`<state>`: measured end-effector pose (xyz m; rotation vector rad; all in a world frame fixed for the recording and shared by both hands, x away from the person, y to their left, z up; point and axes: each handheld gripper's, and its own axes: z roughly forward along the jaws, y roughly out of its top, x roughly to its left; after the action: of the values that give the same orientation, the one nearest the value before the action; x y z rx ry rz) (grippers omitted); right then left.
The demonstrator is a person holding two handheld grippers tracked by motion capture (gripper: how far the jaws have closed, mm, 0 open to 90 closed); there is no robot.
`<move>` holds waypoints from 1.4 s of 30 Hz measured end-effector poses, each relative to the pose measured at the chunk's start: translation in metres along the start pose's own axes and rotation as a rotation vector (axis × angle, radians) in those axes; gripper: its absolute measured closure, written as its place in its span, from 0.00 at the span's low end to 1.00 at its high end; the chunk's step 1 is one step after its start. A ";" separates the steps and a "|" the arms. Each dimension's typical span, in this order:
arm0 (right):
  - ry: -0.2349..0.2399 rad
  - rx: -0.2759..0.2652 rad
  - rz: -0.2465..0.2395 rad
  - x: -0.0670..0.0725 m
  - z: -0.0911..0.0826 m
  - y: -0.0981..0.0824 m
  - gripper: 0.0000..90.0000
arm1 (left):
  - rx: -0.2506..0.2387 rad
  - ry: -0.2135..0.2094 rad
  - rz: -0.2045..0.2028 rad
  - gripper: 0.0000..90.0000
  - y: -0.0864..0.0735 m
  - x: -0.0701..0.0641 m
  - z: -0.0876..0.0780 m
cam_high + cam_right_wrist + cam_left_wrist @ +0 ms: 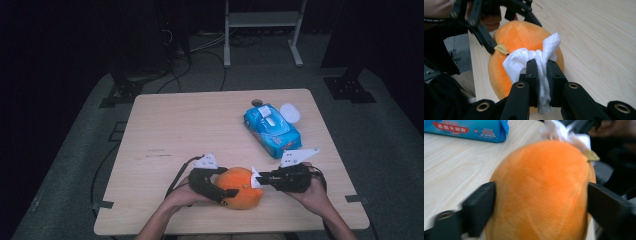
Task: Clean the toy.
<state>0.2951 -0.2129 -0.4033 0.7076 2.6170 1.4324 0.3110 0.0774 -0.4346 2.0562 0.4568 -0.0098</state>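
- The left gripper [220, 189] fingers [477, 206] are gripping the orange plush toy [241, 187]; keep it steady.
- The right gripper [258, 180] fingers [532, 75] are pinching a white wipe [524, 61]; rub gently.

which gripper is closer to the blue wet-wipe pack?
Right. The right gripper sits just below the blue wet-wipe pack; the left gripper, around the orange plush toy, is farther left.

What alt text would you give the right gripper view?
The right gripper pinches a white wipe against an orange plush toy on a light wooden table, while the left gripper clasps the toy's far end.
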 end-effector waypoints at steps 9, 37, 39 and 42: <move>-0.084 -0.076 0.017 -0.008 -0.011 0.012 0.89 | -0.191 0.175 0.198 0.42 0.009 -0.003 -0.004; -0.077 0.014 0.014 -0.009 0.004 -0.003 0.89 | -0.095 0.048 0.007 0.23 -0.006 0.012 -0.006; -0.074 -0.001 -0.003 -0.005 0.006 0.005 0.89 | -0.088 0.041 0.033 0.24 -0.006 0.010 -0.007; -0.068 -0.004 -0.002 -0.005 0.009 0.006 0.89 | -0.083 0.029 0.049 0.23 -0.008 0.011 -0.009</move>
<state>0.3045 -0.2056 -0.4038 0.7397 2.5626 1.3871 0.3171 0.0914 -0.4386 1.9870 0.4183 0.0678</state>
